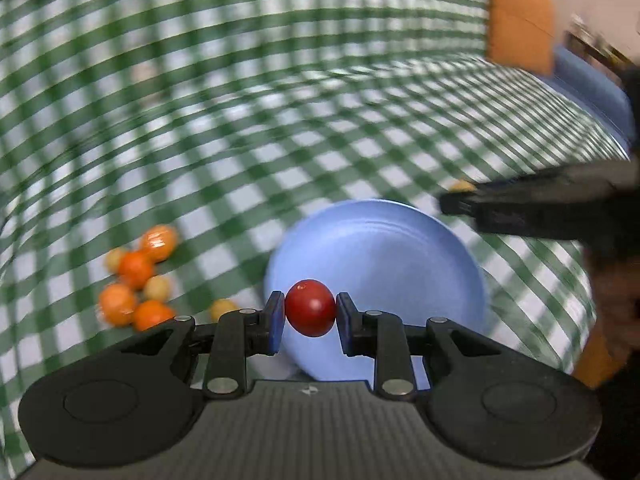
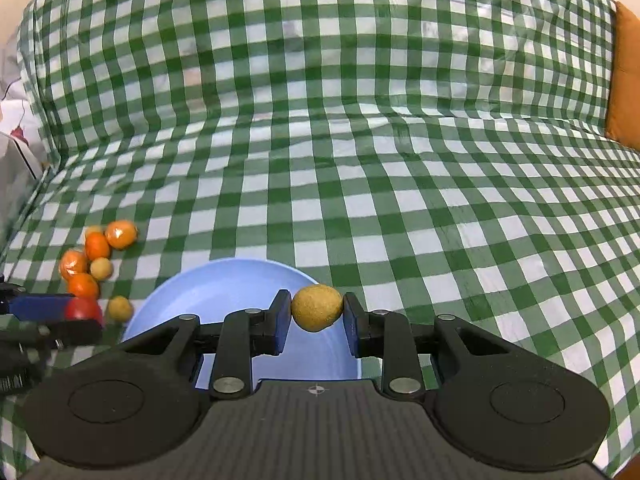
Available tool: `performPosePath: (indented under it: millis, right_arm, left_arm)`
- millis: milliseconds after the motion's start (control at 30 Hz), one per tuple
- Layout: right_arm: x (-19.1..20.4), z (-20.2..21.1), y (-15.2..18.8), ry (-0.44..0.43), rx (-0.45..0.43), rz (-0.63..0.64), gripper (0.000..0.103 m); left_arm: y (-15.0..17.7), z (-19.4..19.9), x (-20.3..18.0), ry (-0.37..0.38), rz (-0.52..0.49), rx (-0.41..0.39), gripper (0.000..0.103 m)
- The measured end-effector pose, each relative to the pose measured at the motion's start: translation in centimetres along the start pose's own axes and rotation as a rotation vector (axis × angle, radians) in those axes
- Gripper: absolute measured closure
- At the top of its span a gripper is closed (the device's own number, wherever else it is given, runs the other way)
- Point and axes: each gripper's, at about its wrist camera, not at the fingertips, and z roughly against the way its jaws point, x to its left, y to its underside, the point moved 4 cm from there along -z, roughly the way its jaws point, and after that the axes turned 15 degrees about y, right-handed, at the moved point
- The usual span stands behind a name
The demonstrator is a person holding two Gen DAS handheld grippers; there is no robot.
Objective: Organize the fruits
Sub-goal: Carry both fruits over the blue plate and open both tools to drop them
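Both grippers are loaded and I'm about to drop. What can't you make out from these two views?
- Plate near side: right wrist view, hidden behind the right gripper holding the tan fruit.
- Fruit pile: left wrist view, motion-blurred, count uncertain.
- Second blue item: left wrist view, blurred, cut by the edge.
- Height of red fruit in the left gripper above the plate: unclear.

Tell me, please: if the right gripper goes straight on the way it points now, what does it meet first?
Probably the blue plate. The right gripper, shut on a yellow fruit, points over the plate's far rim; beyond lies only checkered cloth. Depth is unclear, so it may pass the rim and meet the cloth.
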Motion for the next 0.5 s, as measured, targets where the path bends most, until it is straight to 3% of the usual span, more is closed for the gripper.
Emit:
performPosePath:
  millis: [500]
  right_arm:
    - [1.6,-0.8,0.2,-0.024,0.003,0.037,0.074]
  left_arm:
    - [0.3,-1.0,-1.6,0.050,-0.049,0.014,0.073]
